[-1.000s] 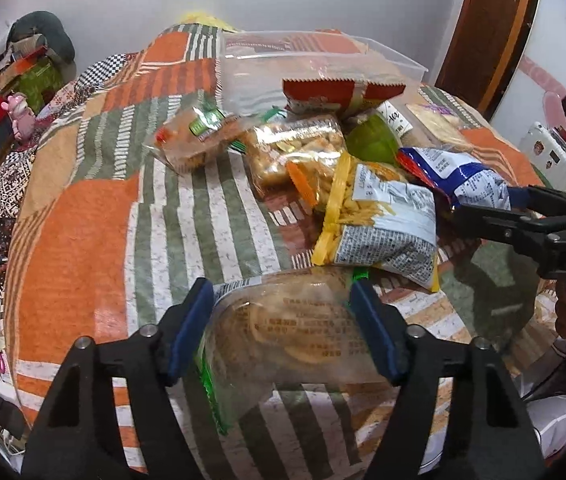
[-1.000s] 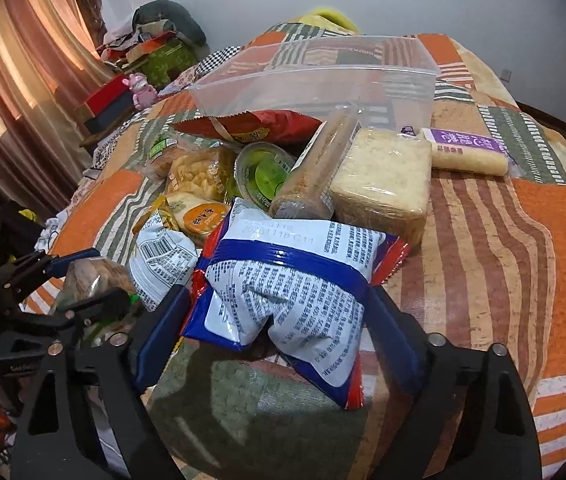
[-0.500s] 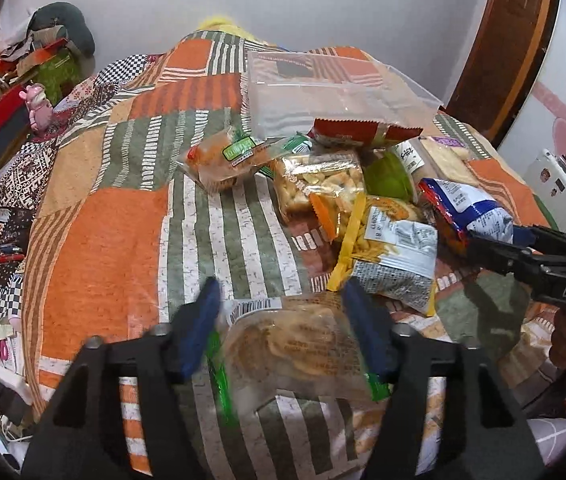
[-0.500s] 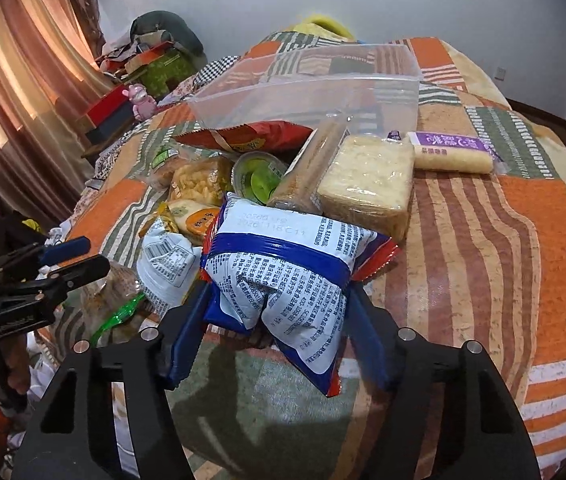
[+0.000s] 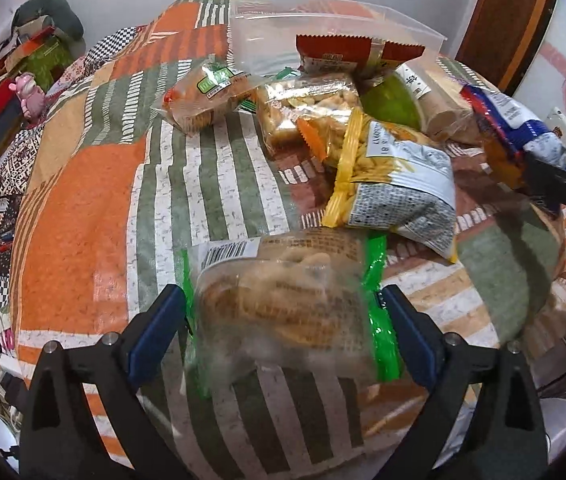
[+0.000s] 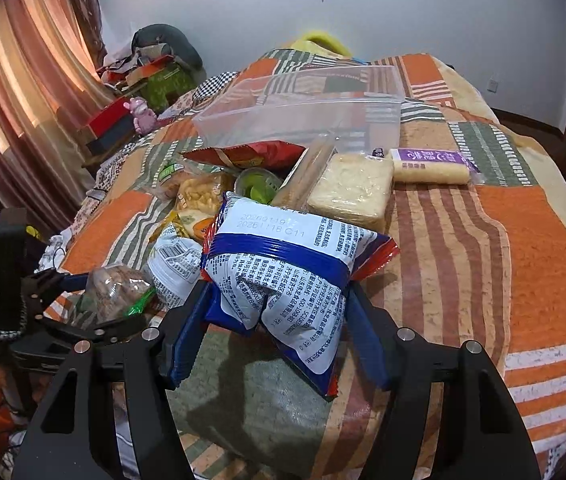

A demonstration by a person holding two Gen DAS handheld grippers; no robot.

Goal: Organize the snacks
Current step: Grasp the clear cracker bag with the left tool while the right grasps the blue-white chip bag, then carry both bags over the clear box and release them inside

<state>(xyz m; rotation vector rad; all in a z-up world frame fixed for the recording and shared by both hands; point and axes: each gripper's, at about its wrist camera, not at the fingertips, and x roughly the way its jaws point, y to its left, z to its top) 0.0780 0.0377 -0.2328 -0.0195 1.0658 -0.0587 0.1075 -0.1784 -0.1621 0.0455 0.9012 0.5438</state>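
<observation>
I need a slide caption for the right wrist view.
Right gripper clamps a blue-and-white snack bag above the patchwork bedspread.

I read the clear cookie bag (image 5: 283, 304) as motion-blurred; its print is illegible. The blue bag (image 5: 511, 120) hides most of the right gripper (image 5: 539, 184), which the frame edge crops.

The bedspread (image 6: 463, 240) is patchwork: orange blocks, green-and-white stripes, brown-and-tan stripes, with a black-and-white checked patch further back. One snack packet (image 6: 283, 272) is white with dark print, a blue band and red edges. Another packet (image 5: 399, 196) is yellow and white. The biscuit bag (image 5: 287, 304) is clear with green edges. The curtains (image 6: 15, 92) are pinkish-brown.
</observation>
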